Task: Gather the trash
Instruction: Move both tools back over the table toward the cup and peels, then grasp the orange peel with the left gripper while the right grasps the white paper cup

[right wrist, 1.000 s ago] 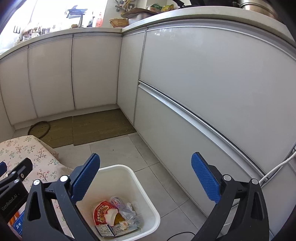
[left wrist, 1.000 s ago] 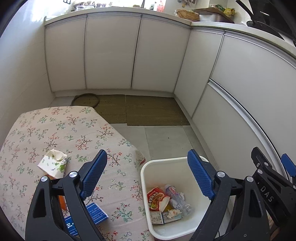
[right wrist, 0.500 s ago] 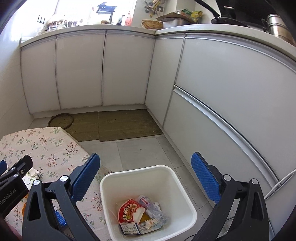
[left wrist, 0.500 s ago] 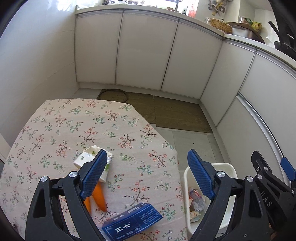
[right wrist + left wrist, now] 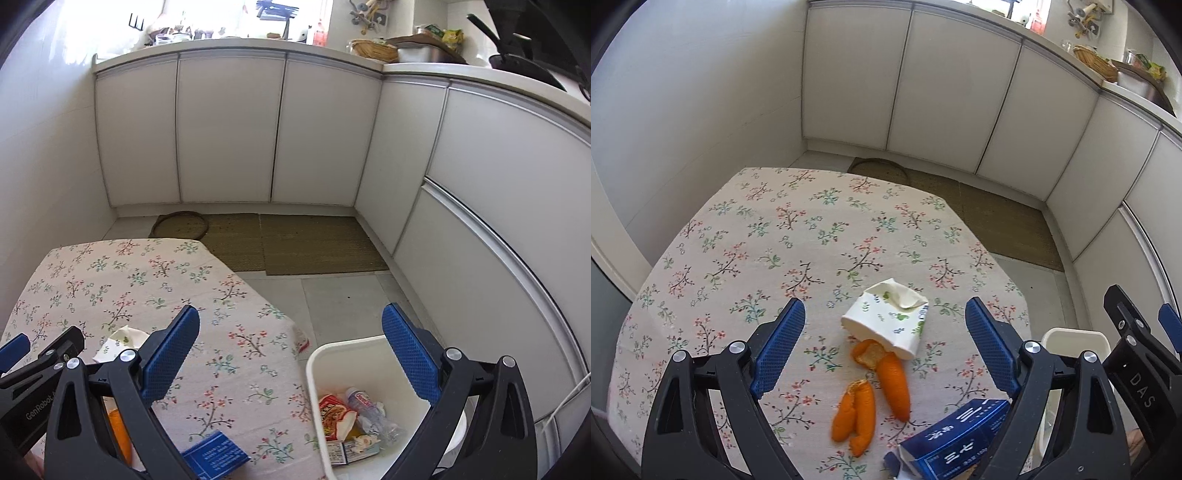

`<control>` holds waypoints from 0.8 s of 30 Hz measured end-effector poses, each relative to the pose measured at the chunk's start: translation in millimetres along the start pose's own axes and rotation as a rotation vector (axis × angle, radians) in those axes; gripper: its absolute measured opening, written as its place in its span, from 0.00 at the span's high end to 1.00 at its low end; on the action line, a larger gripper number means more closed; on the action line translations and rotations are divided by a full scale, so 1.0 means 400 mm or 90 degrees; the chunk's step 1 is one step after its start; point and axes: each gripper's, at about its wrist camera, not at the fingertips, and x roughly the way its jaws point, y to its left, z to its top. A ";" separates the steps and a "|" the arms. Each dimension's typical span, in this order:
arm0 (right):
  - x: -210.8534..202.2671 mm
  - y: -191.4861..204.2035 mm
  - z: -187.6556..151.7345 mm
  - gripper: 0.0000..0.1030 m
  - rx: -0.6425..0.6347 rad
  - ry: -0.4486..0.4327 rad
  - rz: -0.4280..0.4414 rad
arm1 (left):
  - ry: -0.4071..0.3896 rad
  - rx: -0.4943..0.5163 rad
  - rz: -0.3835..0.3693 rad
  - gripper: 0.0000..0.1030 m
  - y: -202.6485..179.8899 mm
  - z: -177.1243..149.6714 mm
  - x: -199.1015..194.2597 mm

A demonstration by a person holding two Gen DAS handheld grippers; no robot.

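While open, tool (image 5: 884, 349) frames cup (image 5: 888, 323).

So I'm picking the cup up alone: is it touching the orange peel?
Touching: the left wrist view shows the crumpled paper cup lying over the upper end of an orange peel.

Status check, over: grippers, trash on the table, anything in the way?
Left gripper and right gripper open, empty. Paper cup, orange peels, blue box on table. Bin beside it. Nothing blocking.

Right gripper (image 5: 291, 347), fingers spread and empty, hangs between floral table (image 5: 236, 332) and white bin (image 5: 314, 373).
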 end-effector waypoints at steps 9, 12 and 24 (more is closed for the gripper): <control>0.023 0.110 -0.001 0.07 -0.013 0.020 0.049 | 0.126 -0.021 0.010 0.18 0.106 -0.032 0.091; 0.034 0.140 0.000 0.07 -0.022 0.032 0.061 | 0.196 -0.010 0.015 0.18 0.123 -0.069 0.137; 0.165 0.211 -0.019 0.07 -0.043 0.153 0.101 | 0.285 0.080 -0.035 0.52 0.087 -0.202 0.210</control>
